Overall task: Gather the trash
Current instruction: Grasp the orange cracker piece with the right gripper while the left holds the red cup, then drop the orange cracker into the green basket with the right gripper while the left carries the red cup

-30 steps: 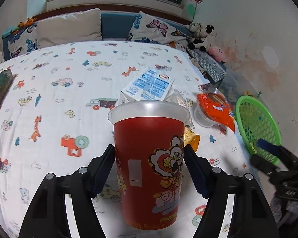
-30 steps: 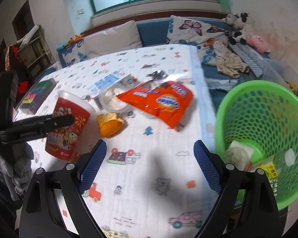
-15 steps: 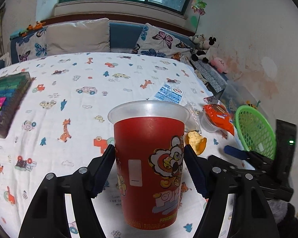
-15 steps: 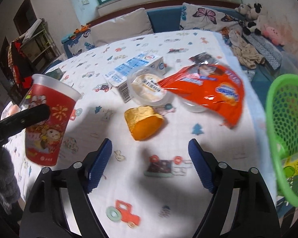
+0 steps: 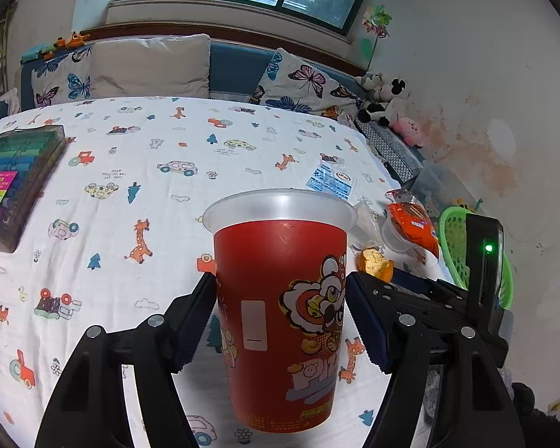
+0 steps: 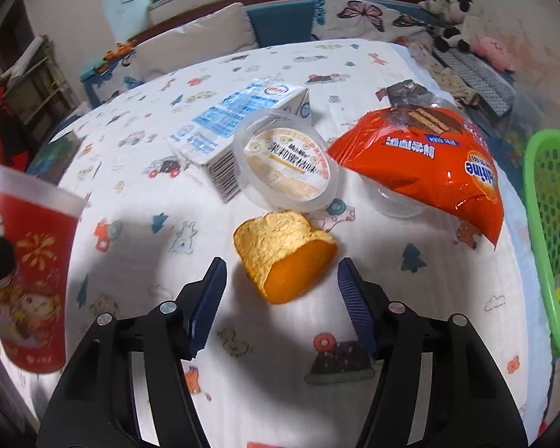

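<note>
Left gripper (image 5: 282, 321): jaws clamped on the sides of the red cup (image 5: 280, 313); cup upright, lifted clear of the bed (image 5: 138, 171).
Right gripper (image 6: 282, 298): jaws have just been closing; orange peel (image 6: 283, 254) sits ahead between the tips, pads not touching it.
Peel: on the printed sheet near the bed's right edge.
Beyond peel: round plastic tub (image 6: 287, 160), touching a blue-white carton (image 6: 235, 127); orange snack bag (image 6: 425, 164) rests partly on a clear cup (image 6: 395, 205).
Green basket (image 6: 552, 231): off the bed's right edge, holding some wrappers.
Far left edge: box of coloured items (image 5: 11, 179).
</note>
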